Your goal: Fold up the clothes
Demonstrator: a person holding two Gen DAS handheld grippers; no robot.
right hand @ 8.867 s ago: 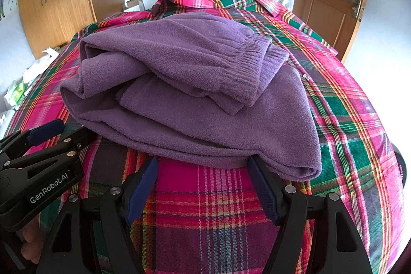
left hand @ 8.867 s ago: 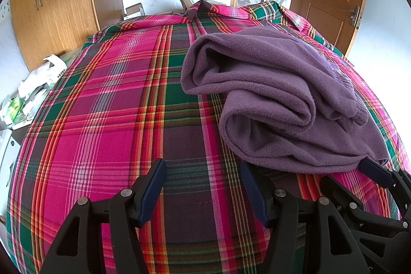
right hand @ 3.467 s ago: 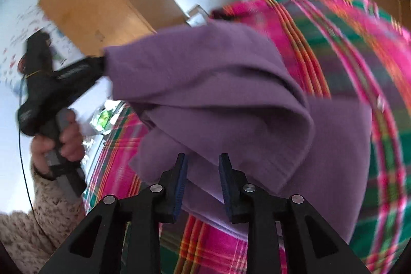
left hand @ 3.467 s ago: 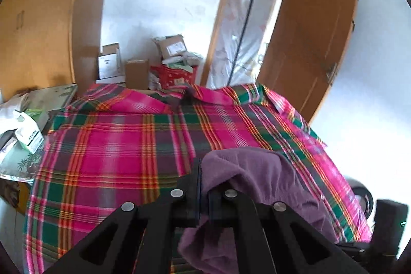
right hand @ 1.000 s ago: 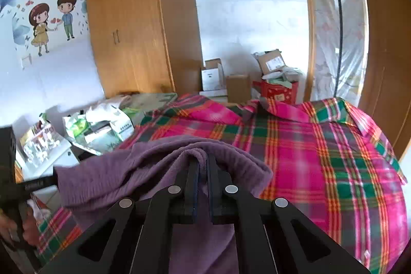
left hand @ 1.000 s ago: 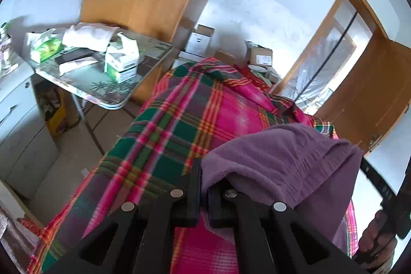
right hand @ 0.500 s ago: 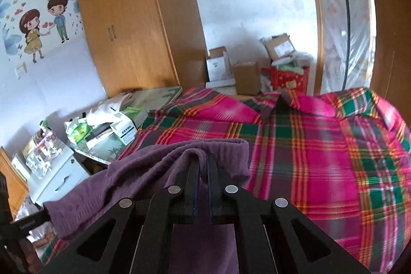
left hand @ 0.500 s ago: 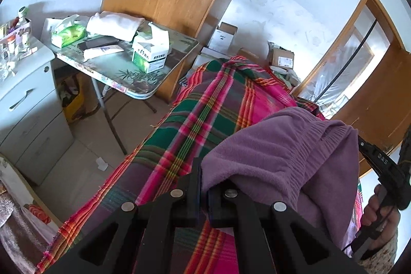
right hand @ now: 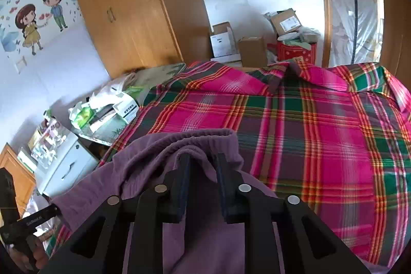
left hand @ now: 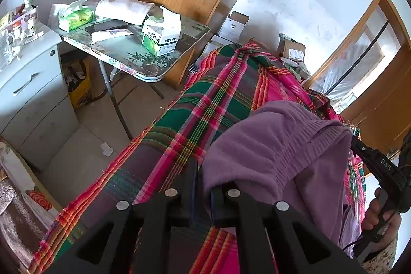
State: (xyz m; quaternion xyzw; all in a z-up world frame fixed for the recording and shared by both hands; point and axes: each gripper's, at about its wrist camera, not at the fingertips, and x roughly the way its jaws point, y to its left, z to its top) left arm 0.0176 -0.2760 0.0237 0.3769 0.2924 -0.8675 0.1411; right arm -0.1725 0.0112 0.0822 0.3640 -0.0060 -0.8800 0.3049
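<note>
A purple fleece garment [left hand: 277, 145] with a ribbed elastic waistband hangs above the plaid-covered bed [left hand: 221, 99], stretched between both grippers. My left gripper [left hand: 204, 171] is shut on one end of the waistband. In that view the right gripper [left hand: 380, 166] is at the far right, held by a hand [left hand: 375, 220], its tip at the garment's other end. In the right wrist view, my right gripper [right hand: 203, 161] pinches a bunch of the purple garment [right hand: 154, 161], which drapes over its fingertips; the jaws stand slightly apart. The left gripper [right hand: 38, 220] shows at lower left.
Left of the bed [right hand: 321, 125] is a folding table [left hand: 133, 53] with tissue packs and boxes, then a white drawer cabinet [left hand: 30, 89]. A wooden wardrobe [right hand: 133, 7] and cardboard boxes [right hand: 251, 50] stand behind, a wooden door [left hand: 382, 94] at right.
Both grippers keep the garment lifted. The left view has swung further toward the table and floor. The right gripper's jaws stand a little wider apart than half a second ago.
</note>
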